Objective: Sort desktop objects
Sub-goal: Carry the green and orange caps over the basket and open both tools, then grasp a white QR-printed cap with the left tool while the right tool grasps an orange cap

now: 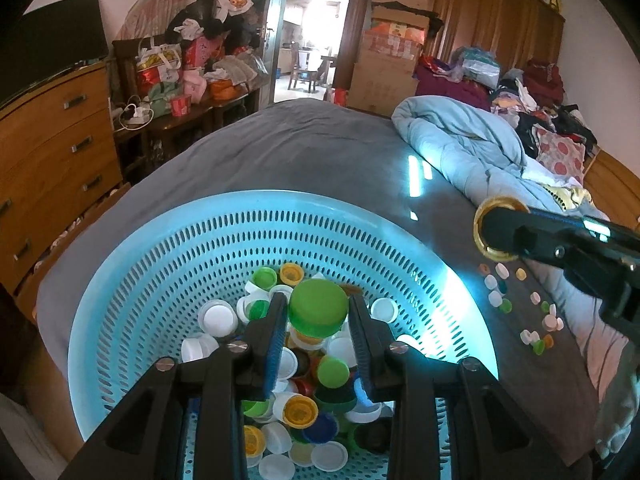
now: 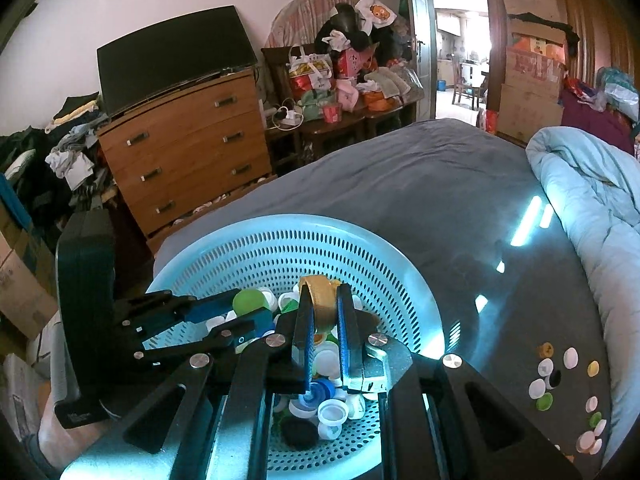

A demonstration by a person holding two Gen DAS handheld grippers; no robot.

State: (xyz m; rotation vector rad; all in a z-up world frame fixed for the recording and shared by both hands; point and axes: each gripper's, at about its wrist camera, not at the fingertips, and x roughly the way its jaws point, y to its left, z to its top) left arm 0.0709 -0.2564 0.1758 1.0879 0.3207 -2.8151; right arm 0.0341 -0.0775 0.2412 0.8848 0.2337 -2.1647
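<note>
Hanging over the pale blue perforated basket (image 1: pixel 168 264) at the bottom of both views, the left gripper (image 1: pixel 318 312) has its jaws spread either side of a big green cap (image 1: pixel 318 308); whether the pads touch it I cannot tell. The right gripper (image 2: pixel 324 304) pinches a gold cap (image 2: pixel 320 300). Bottle caps (image 1: pixel 304 400) fill the basket; loose caps (image 2: pixel 568 392) lie lower right on the dark tabletop (image 2: pixel 500 280).

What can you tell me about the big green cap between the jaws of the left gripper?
The big green cap is round, smooth and looks like plastic, larger than the other caps. Its flat top tilts toward the camera. It sits between the open jaws of the left gripper, above the mixed caps in the blue basket; whether the pads touch it is unclear.
</note>
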